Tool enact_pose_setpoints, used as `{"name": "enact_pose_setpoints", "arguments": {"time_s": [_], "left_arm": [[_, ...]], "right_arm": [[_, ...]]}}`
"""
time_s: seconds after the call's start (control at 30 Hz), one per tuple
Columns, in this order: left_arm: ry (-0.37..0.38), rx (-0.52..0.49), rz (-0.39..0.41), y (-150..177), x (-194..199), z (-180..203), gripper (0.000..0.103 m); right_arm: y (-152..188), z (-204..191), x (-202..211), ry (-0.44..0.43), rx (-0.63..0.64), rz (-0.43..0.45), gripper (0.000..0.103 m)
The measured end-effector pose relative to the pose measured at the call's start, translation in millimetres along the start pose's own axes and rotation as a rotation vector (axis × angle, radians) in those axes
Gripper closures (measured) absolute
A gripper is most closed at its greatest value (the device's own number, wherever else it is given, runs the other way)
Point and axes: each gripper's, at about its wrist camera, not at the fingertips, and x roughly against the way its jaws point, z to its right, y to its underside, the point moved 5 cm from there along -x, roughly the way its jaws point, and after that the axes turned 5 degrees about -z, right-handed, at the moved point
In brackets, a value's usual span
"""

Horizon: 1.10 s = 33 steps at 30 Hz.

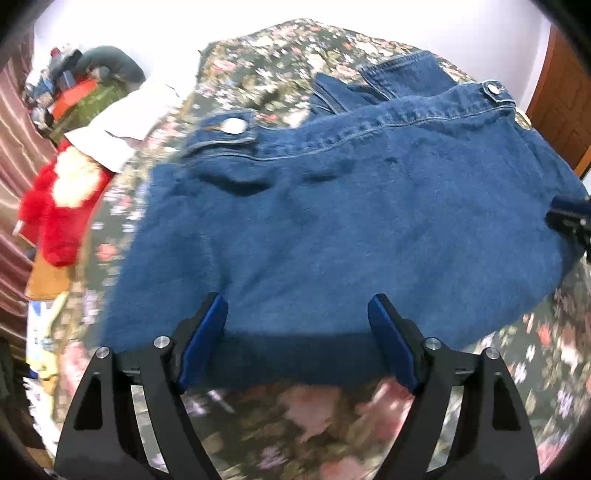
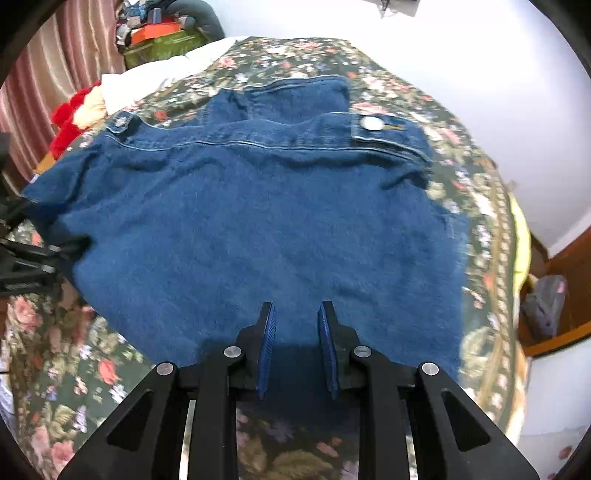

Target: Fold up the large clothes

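Note:
A blue denim jacket [image 1: 332,221] lies folded flat on a floral bedspread [image 1: 288,421], with metal snap buttons [image 1: 234,124] on its far band. It also shows in the right wrist view [image 2: 266,229]. My left gripper [image 1: 297,306] is wide open just above the jacket's near edge, holding nothing. My right gripper [image 2: 297,314] is open with a narrower gap, over the near edge, empty. The right gripper's tip shows at the jacket's right side in the left wrist view [image 1: 570,218].
A red plush toy [image 1: 55,218] and a white cloth [image 1: 122,125] lie at the bed's left. Boxes and clutter [image 2: 159,33] stand by a striped curtain [image 2: 40,88]. A wooden shelf [image 2: 554,295] stands to the right of the bed.

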Motion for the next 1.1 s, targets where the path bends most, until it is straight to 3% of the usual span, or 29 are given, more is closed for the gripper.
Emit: {"name": "enact_pose_setpoints", "arguments": {"time_s": [0.07,0.2,0.33,0.4,0.43,0.47,0.53,0.63,0.73,0.87,0.97,1.03,1.1], "left_arm": [[0.026,0.0,0.001,8.8,8.8,-11.0,0.026],[0.014,0.039,-0.002,26.7,18.0,-33.8,0.028],[0.058,0.081,-0.008,42.4,24.1,-49.7,0.029],[0.004,0.1,-0.034,51.5,21.7,-56.4,0.028],[-0.052,0.112,-0.047,53.2,17.8,-61.9,0.028],[-0.105,0.145,-0.073,58.9,11.8,-72.8,0.028],[-0.086,0.228,-0.101,70.2,5.8,-90.1,0.029],[-0.014,0.308,-0.059,79.2,21.7,-101.6,0.029],[0.022,0.327,-0.024,79.0,37.4,-100.3,0.029],[0.033,0.334,0.05,62.4,50.0,-93.4,0.023],[0.038,0.332,0.048,45.6,39.9,-85.8,0.023],[0.018,0.329,0.025,37.5,26.7,-85.2,0.023],[-0.101,0.331,-0.012,34.6,8.5,-94.8,0.02]], "right_arm": [[6.3,7.9,2.0,0.012,-0.003,-0.002,0.083],[20.0,27.9,11.2,-0.058,-0.077,-0.001,0.077],[32.8,42.2,21.5,-0.039,-0.107,-0.006,0.076],[39.1,48.0,24.3,-0.03,-0.112,-0.01,0.076],[43.9,52.8,25.4,-0.02,-0.12,-0.015,0.063],[49.3,60.2,26.0,0.026,-0.134,-0.021,0.031],[58.6,75.4,26.9,0.111,-0.155,-0.008,0.007],[76.3,91.1,25.6,0.103,-0.186,-0.046,0.007],[81.5,97.4,35.7,0.079,-0.206,-0.038,0.007],[64.3,89.2,57.6,0.006,-0.236,0.03,0.007],[46.6,66.4,61.8,-0.036,-0.211,0.063,0.007],[35.0,49.4,53.7,-0.03,-0.173,0.062,0.007],[29.2,32.2,35.9,0.006,-0.121,0.036,0.007]]}}
